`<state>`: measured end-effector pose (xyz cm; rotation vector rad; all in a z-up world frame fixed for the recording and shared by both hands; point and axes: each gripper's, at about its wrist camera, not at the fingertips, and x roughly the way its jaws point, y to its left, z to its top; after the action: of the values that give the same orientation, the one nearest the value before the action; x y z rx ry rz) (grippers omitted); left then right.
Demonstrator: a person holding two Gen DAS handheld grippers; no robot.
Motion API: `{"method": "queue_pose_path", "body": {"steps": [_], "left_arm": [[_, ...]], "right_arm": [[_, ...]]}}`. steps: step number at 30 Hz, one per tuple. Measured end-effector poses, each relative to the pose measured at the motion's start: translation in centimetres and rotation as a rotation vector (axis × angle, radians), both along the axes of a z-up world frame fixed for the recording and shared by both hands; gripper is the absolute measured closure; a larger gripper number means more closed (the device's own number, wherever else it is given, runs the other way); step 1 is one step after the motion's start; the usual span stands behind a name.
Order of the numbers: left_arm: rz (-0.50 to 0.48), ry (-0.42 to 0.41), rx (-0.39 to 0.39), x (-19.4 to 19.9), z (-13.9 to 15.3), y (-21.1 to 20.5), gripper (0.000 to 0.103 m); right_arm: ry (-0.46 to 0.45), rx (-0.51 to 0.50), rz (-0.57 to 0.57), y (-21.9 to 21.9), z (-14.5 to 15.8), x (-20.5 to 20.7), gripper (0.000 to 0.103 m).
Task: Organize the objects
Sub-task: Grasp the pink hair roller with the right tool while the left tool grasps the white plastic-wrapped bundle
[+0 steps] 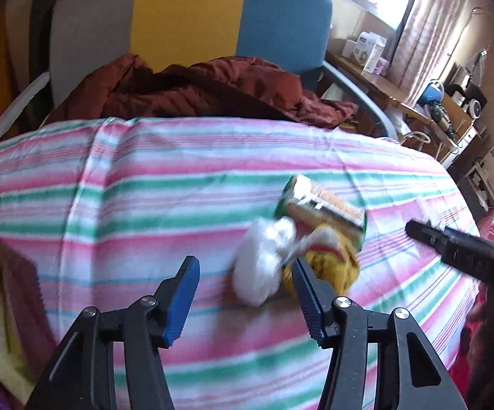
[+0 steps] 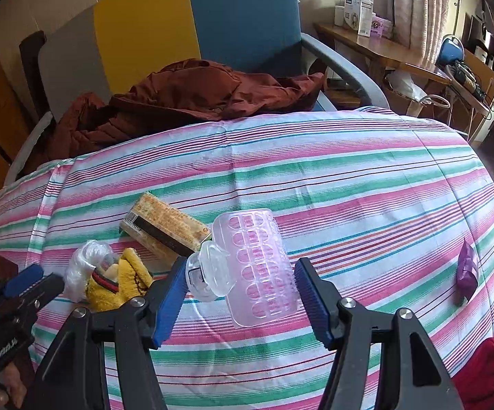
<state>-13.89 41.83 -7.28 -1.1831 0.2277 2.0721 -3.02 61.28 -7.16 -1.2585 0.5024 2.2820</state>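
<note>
On the striped bed sheet (image 2: pixel 349 177) lie a clear pink ribbed plastic bottle (image 2: pixel 257 266) on its side, a tan rectangular packet (image 2: pixel 164 225), a yellow cloth item (image 2: pixel 120 283) and a crumpled white plastic bag (image 2: pixel 82 270). My right gripper (image 2: pixel 238 294) is open, its blue pads on either side of the bottle. My left gripper (image 1: pixel 243 294) is open just before the white bag (image 1: pixel 267 259), the yellow cloth (image 1: pixel 329 263) and the packet (image 1: pixel 322 205); it also shows at the left of the right wrist view (image 2: pixel 24 283).
A purple sachet (image 2: pixel 467 270) lies at the sheet's right. A dark red jacket (image 2: pixel 192 99) is heaped on the chair behind. An open box with papers (image 1: pixel 4 304) stands at the left. A desk with boxes (image 2: pixel 366 13) is at the back right.
</note>
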Motion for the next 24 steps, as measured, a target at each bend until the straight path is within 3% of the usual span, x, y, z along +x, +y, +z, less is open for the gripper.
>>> {"method": "queue_pose_path", "body": {"steps": [3, 9, 11, 15, 24], "left_arm": [[-0.011, 0.012, -0.022, -0.9, -0.6, 1.8, 0.047], [-0.044, -0.058, -0.09, -2.5, -4.2, 4.5, 0.047], [-0.061, 0.02, -0.087, -1.8, -4.3, 4.7, 0.05], [-0.04, 0.039, -0.098, -2.0, -4.4, 4.3, 0.066], [0.006, 0.072, -0.142, 0.7, -3.8, 1.4, 0.07]], "right_arm": [[-0.005, -0.002, 0.006, -0.1, -0.1, -0.1, 0.039], [-0.011, -0.006, 0.021, -0.4, -0.3, -0.4, 0.039], [-0.011, -0.006, 0.028, -0.4, -0.4, -0.4, 0.039], [-0.009, -0.001, 0.035, -0.5, -0.4, -0.5, 0.039], [-0.008, 0.005, 0.068, -1.2, -0.9, -0.9, 0.039]]}}
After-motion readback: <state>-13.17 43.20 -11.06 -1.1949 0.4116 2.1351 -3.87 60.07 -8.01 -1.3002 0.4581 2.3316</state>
